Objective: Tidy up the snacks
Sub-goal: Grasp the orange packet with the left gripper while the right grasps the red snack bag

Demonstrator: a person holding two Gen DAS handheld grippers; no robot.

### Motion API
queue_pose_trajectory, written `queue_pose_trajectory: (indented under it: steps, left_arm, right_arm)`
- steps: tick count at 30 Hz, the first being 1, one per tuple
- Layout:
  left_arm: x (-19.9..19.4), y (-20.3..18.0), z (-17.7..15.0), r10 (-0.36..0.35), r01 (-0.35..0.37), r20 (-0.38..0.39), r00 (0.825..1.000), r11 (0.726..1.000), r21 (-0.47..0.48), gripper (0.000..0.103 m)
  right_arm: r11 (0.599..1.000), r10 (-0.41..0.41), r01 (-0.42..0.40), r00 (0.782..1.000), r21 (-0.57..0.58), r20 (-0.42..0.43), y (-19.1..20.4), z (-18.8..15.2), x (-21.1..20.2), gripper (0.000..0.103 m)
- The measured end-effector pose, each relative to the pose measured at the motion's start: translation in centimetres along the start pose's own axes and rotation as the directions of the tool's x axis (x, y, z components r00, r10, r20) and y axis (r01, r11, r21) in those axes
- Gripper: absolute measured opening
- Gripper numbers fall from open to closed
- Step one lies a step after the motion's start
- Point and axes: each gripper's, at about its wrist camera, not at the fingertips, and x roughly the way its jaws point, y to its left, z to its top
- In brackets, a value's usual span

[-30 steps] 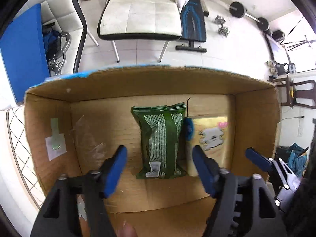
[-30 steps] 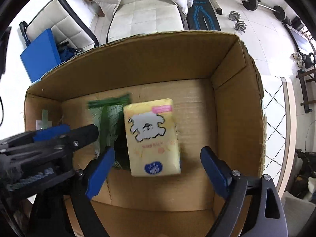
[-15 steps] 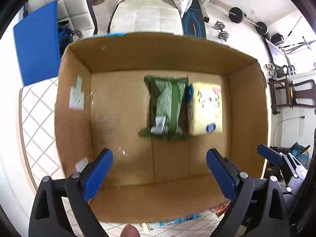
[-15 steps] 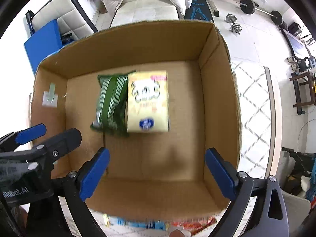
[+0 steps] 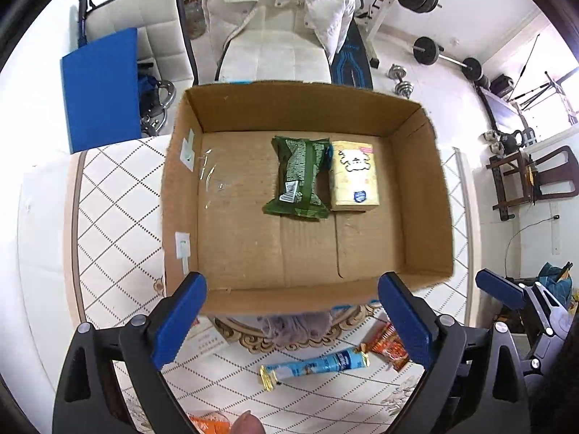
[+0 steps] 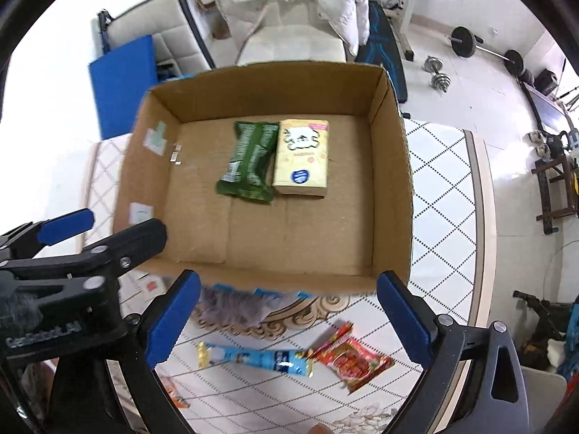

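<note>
An open cardboard box (image 5: 423, 195) (image 6: 391, 181) stands on the patterned table. Inside lie a green snack packet (image 5: 300, 181) (image 6: 249, 159) and, touching its right side, a yellow packet (image 5: 354, 177) (image 6: 302, 155). In front of the box a light blue tube snack (image 5: 315, 365) (image 6: 253, 358) and a red packet (image 5: 392, 345) (image 6: 349, 356) rest on the table. My left gripper (image 5: 293, 322) is open above the box's near wall, holding nothing. My right gripper (image 6: 289, 318) is open too, over the table just before the box.
An orange packet (image 5: 210, 423) (image 6: 173, 398) peeks in at the bottom edge. White chairs (image 5: 275, 54), a blue board (image 5: 101, 86) and gym weights (image 5: 445, 54) stand on the floor beyond the table. The table's left and right edges lie close to the box.
Both grippers have pulled up and back out of the box, leaving the green and yellow packets inside. The loose snacks on the table have come into view.
</note>
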Motion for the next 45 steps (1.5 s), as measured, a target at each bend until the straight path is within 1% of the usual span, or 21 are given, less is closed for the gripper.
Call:
queue_pose_trajectory:
  steps: [5, 7, 9, 13, 15, 17, 19, 21, 22, 24, 25, 26, 27, 30, 34, 37, 39, 42, 43, 44, 45]
  left_arm:
    - [-2.4, -0.3, -2.8, 0.013, -0.013, 0.042, 0.999, 1.0, -0.009, 0.097]
    - [-2.6, -0.3, -4.4, 0.037, -0.037, 0.036, 0.999, 0.999, -0.005, 0.097]
    - [-1.9, -0.1, -6.6, 0.082, -0.082, 0.014, 0.997, 0.996, -0.024, 0.097]
    - [2.1, 1.9, -11.6, 0.043, -0.058, -0.105, 0.994, 0.989, -0.135, 0.097]
    - [4.7, 2.9, -14.1, 0.037, -0.07, -0.174, 0.984, 0.98, -0.188, 0.097]
    - [6.7, 4.1, -16.6, 0.036, -0.092, -0.222, 0.974, 0.965, -0.247, 0.097]
    - [7.6, 4.9, -19.0, 0.053, -0.125, -0.243, 0.969, 0.948, -0.291, 0.097]
    - [8.1, 6.1, -20.7, 0.062, -0.148, -0.253, 0.965, 0.93, -0.336, 0.097]
    - [8.1, 6.7, -21.6, 0.088, -0.177, -0.254, 0.963, 0.919, -0.353, 0.097]
    - [8.2, 7.5, -23.0, 0.121, -0.208, -0.245, 0.962, 0.906, -0.368, 0.097]
    - [8.1, 8.1, -24.0, 0.126, -0.218, -0.25, 0.96, 0.895, -0.389, 0.097]
    - [8.1, 8.7, -24.8, 0.118, -0.216, -0.252, 0.96, 0.889, -0.405, 0.097]
    - [8.1, 9.2, -25.6, 0.112, -0.217, -0.259, 0.959, 0.882, -0.419, 0.097]
    - [8.3, 10.8, -27.7, 0.096, -0.222, -0.277, 0.956, 0.856, -0.467, 0.097]
    - [8.4, 13.0, -30.1, 0.075, -0.223, -0.294, 0.953, 0.829, -0.513, 0.097]
    - [9.6, 14.3, -30.9, 0.049, -0.211, -0.309, 0.95, 0.831, -0.515, 0.097]
    - [10.8, 14.9, -30.9, 0.043, -0.207, -0.321, 0.946, 0.843, -0.497, 0.097]
    - [13.0, 15.3, -30.1, 0.01, -0.168, -0.324, 0.946, 0.869, -0.465, 0.097]
    - [13.6, 15.3, -29.9, 0.008, -0.164, -0.326, 0.945, 0.876, -0.454, 0.093]
    - [14.2, 15.2, -29.4, -0.004, -0.142, -0.318, 0.948, 0.889, -0.435, 0.078]
    - [14.6, 15.1, -29.1, -0.007, -0.137, -0.321, 0.947, 0.896, -0.423, 0.068]
  right_arm:
    - [0.999, 0.046, -0.046, 0.999, -0.001, -0.009, -1.8, -3.4, -1.8, 0.1]
    - [1.0, 0.028, -0.028, 0.999, -0.012, -0.038, -3.1, -5.2, -1.5, 0.1]
    - [1.0, -0.005, 0.003, 0.997, -0.022, -0.08, -4.8, -7.3, -0.4, 0.1]
    - [0.998, -0.047, 0.037, 0.977, -0.05, -0.208, -7.5, -11.3, 4.7, 0.1]
    - [0.998, -0.044, 0.028, 0.963, -0.063, -0.267, -8.4, -12.9, 7.9, 0.1]
    - [0.996, -0.055, 0.03, 0.952, -0.087, -0.3, -8.8, -13.6, 10.4, 0.1]
    - [0.994, -0.072, 0.04, 0.942, -0.105, -0.328, -9.1, -14.1, 13.0, 0.1]
    - [0.991, -0.089, 0.051, 0.938, -0.12, -0.335, -9.0, -14.3, 14.5, 0.1]
    - [0.99, -0.099, 0.06, 0.935, -0.124, -0.339, -8.9, -14.2, 15.2, 0.1]
    - [0.987, -0.133, 0.093, 0.926, -0.129, -0.352, -8.9, -14.4, 16.4, 0.099]
    - [0.986, -0.152, 0.115, 0.923, -0.124, -0.354, -9.0, -14.6, 16.8, 0.097]
    - [0.987, -0.149, 0.115, 0.923, -0.117, -0.355, -9.0, -14.7, 16.9, 0.092]
    - [0.989, -0.14, 0.11, 0.923, -0.101, -0.36, -9.1, -14.9, 17.0, 0.081]
    - [0.989, -0.143, 0.125, 0.92, -0.073, -0.365, -9.0, -15.5, 16.5, 0.071]
    - [0.997, -0.046, 0.068, 0.905, 0.035, -0.424, -9.2, -17.1, 16.1, 0.068]
    - [0.996, -0.011, 0.051, 0.895, 0.079, -0.445, -9.0, -18.9, 15.9, 0.068]
    - [0.995, -0.006, 0.052, 0.889, 0.089, -0.458, -8.8, -20.0, 16.0, 0.068]
    - [0.993, -0.002, 0.053, 0.894, 0.102, -0.448, -8.5, -20.7, 15.8, 0.07]
    - [0.991, 0.018, 0.041, 0.9, 0.125, -0.435, -8.6, -20.8, 15.7, 0.072]
    - [0.989, 0.036, 0.03, 0.904, 0.146, -0.425, -8.7, -20.9, 15.5, 0.075]
    - [0.986, 0.04, 0.031, 0.91, 0.163, -0.413, -8.9, -20.9, 15.2, 0.077]
